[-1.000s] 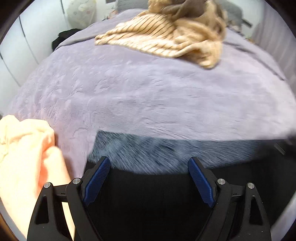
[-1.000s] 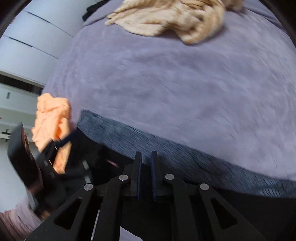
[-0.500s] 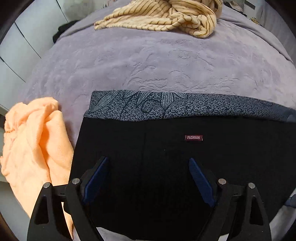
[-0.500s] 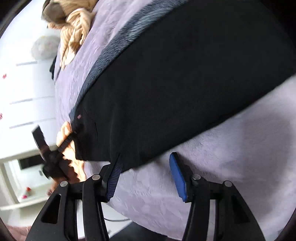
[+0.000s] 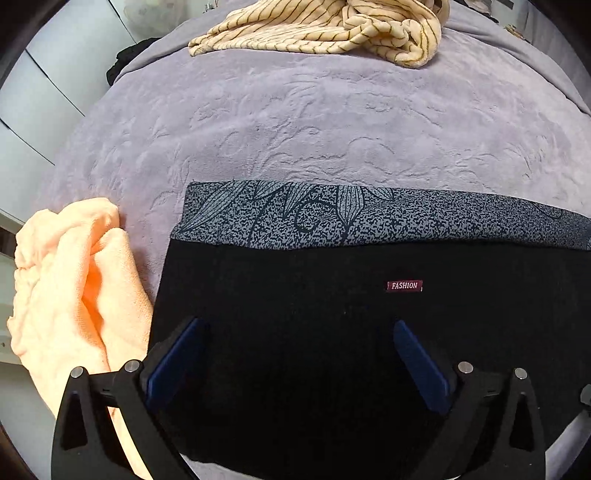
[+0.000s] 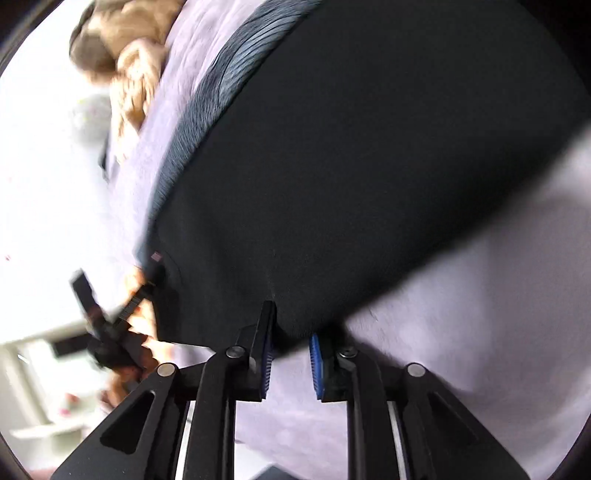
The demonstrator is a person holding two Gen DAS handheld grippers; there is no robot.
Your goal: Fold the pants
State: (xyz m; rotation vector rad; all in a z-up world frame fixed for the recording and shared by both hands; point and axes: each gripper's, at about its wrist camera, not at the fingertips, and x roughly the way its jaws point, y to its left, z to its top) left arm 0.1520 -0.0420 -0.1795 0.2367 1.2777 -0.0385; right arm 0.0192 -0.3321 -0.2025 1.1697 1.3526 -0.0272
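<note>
The black pants (image 5: 332, 332) lie flat on the lilac bedspread (image 5: 332, 122), with a grey leaf-patterned waistband (image 5: 369, 218) on the far side and a red "FASHION" label (image 5: 404, 285). My left gripper (image 5: 295, 350) is open and hovers over the black cloth near its left end. In the right wrist view the pants (image 6: 351, 166) fill the frame. My right gripper (image 6: 291, 332) has its jaws nearly together on the near edge of the black cloth. The left gripper (image 6: 122, 314) shows far left there.
An orange towel (image 5: 74, 288) lies bunched at the bed's left edge beside the pants. A cream striped garment (image 5: 325, 26) is heaped at the far side of the bed. White wardrobe doors (image 5: 37, 92) stand to the left.
The right gripper opened half a second ago and has now narrowed onto the pants' near edge. The left gripper has stayed open, now lower over the black cloth.
</note>
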